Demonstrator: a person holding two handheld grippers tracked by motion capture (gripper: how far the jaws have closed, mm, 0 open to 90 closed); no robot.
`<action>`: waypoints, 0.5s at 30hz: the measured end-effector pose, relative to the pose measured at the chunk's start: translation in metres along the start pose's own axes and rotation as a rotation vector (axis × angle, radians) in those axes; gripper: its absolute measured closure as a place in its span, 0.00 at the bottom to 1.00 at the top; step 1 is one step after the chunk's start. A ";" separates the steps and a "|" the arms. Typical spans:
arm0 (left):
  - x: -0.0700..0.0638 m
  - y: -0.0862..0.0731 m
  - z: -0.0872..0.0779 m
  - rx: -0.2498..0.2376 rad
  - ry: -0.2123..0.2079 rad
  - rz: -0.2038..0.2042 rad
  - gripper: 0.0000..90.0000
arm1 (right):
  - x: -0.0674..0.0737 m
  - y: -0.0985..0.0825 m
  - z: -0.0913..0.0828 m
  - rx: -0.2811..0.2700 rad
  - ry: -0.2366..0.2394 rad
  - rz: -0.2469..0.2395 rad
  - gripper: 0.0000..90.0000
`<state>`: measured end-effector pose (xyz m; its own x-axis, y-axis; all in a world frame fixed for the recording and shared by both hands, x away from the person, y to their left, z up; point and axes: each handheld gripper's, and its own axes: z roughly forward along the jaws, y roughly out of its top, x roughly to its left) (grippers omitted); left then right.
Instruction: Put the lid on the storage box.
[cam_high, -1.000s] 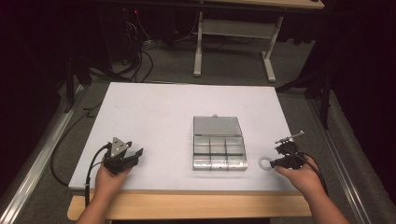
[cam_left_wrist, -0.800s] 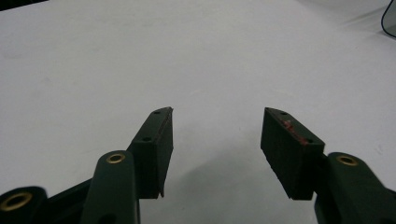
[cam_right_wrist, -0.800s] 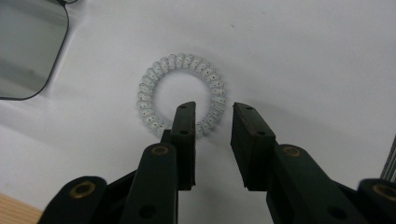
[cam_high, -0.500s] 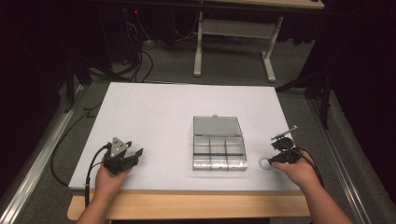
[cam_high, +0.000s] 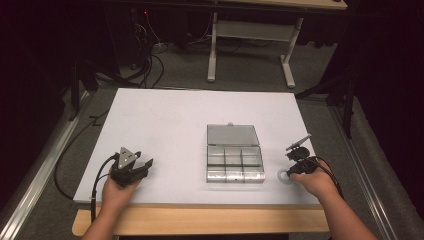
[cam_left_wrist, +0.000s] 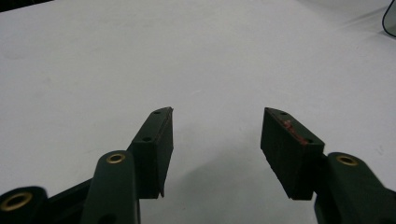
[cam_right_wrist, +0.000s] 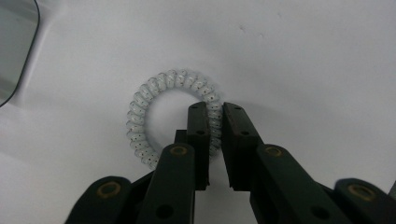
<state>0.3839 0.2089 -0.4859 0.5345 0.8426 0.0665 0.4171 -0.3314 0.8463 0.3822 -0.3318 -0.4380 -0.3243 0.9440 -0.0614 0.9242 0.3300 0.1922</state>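
Pinching one side of the clear spiral hair tie, your right gripper has its two black jaws drawn nearly together, one inside the ring and one outside, with the coil squeezed between them. The hair tie lies flat on the white table, and in the high view it shows as a pale ring just beside the near right corner of the clear compartment box, a little apart from it. Your right gripper points toward that box from the right, with your right hand behind it near the table's front edge. The box sits around the middle of the table, right of centre, its lid laid open toward the far side and its small compartments in two rows; what they hold is too small to tell. Your left gripper stands with its jaws spread wide over bare table and nothing between them. In the high view it rests near the front left of the table in your left hand, well apart from the box.
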 end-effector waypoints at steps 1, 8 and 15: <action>0.000 0.000 0.000 0.000 0.000 0.000 0.50 | 0.001 0.000 0.000 0.003 -0.004 -0.005 0.92; 0.000 0.000 0.000 -0.006 -0.001 -0.005 0.50 | -0.002 0.001 -0.004 -0.008 0.012 0.001 0.93; 0.000 0.000 0.000 -0.006 -0.002 -0.006 0.50 | -0.003 0.003 -0.018 -0.031 0.036 0.008 0.93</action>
<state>0.3837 0.2094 -0.4859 0.5335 0.8436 0.0601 0.4157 -0.3234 0.8501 0.3823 -0.3337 -0.4195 -0.3245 0.9456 -0.0248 0.9202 0.3217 0.2232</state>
